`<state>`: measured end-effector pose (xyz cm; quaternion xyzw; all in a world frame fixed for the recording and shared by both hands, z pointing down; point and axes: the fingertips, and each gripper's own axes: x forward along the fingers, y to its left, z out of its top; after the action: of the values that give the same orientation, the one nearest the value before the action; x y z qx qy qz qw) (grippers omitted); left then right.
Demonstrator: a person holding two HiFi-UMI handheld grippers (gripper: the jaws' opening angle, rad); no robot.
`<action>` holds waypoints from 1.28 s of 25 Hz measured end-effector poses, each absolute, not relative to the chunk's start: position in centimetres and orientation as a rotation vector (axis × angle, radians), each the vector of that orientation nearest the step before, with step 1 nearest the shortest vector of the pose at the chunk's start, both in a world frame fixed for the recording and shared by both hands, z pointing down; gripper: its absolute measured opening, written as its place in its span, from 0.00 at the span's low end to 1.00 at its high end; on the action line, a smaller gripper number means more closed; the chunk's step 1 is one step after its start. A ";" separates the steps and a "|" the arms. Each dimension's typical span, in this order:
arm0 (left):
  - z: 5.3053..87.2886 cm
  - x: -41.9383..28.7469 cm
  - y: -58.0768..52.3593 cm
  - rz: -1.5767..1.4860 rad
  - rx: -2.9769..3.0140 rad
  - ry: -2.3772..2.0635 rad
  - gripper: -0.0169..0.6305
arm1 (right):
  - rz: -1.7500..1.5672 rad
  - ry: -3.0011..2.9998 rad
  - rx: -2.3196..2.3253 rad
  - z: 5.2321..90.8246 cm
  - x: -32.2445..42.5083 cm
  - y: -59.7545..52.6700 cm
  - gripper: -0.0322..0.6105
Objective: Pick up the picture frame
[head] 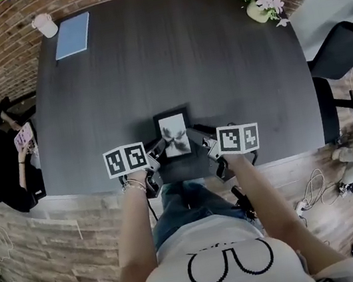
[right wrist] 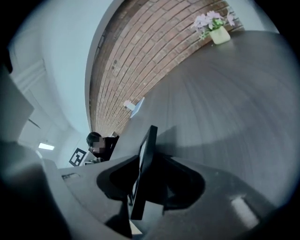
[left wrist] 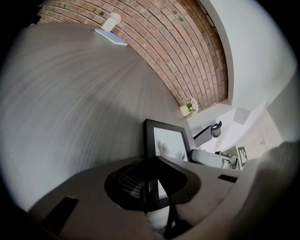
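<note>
In the head view the left tool [head: 158, 151] and the right tool [head: 197, 138] sit on either side of the picture frame [head: 175, 134], each pointing inward and down at one of its side edges. The frame lies directly between the two tips, near the edge of the dark surface [head: 168, 57] closest to the person. The left hand [head: 136, 178] and the right hand [head: 232, 158] sit just behind their marker cubes [head: 126, 159], with both forearms reaching forward from the body and about level with each other. Far ahead of the left tool a blue notebook [head: 72, 35] lies beside a cup [head: 44, 25]. A flower pot [head: 262, 1] stands far ahead of the right tool. In the left gripper view the left tool [left wrist: 151, 185] is clenched on the picture frame [left wrist: 168, 143]. The black left border runs straight down into the narrow slot between the jaws, and the pale photo rises just beyond them and to their right. The grey surface [left wrist: 70, 103] stretches away ahead and to the left. In the right gripper view the right tool [right wrist: 143, 180] is released, its jaws standing wide. The picture frame [right wrist: 147, 150] shows edge-on between them, with dark gaps on both sides. It rises past the jaws and is tilted slightly to the right. The surface [right wrist: 225, 93] spreads ahead and to the right. Whether the bottom of the frame rests on the surface can't be made out.
</note>
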<state>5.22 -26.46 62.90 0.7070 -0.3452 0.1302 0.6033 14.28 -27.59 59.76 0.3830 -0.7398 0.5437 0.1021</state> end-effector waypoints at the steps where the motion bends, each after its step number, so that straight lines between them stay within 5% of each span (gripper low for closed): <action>1: 62.9 5.2 -26.5 0.297 1.636 -0.797 0.14 | 1.632 -2.176 1.111 60.1 13.9 -27.5 0.28; 11: 63.0 5.2 -26.5 0.297 1.645 -0.791 0.14 | 1.912 -2.174 0.870 61.0 9.4 -26.6 0.29; 16: 63.0 5.0 -26.6 0.292 1.649 -0.790 0.14 | 1.989 -2.169 0.942 61.2 9.5 -27.1 0.06; 25: 62.4 5.2 -26.4 0.279 1.650 -0.800 0.15 | 1.986 -2.163 0.955 60.9 9.7 -26.8 0.06; 29: 60.7 5.2 -27.0 0.226 1.674 -0.816 0.35 | 1.960 -2.163 0.971 60.9 10.0 -26.6 0.06; 32: 59.4 4.9 -27.5 0.224 1.710 -0.836 0.36 | 1.960 -2.175 0.979 60.5 10.0 -26.6 0.06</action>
<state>4.89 -27.47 59.44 0.7300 -0.3569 0.0957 0.5750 10.00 -26.57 60.51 0.3170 -0.7042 0.6347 0.0271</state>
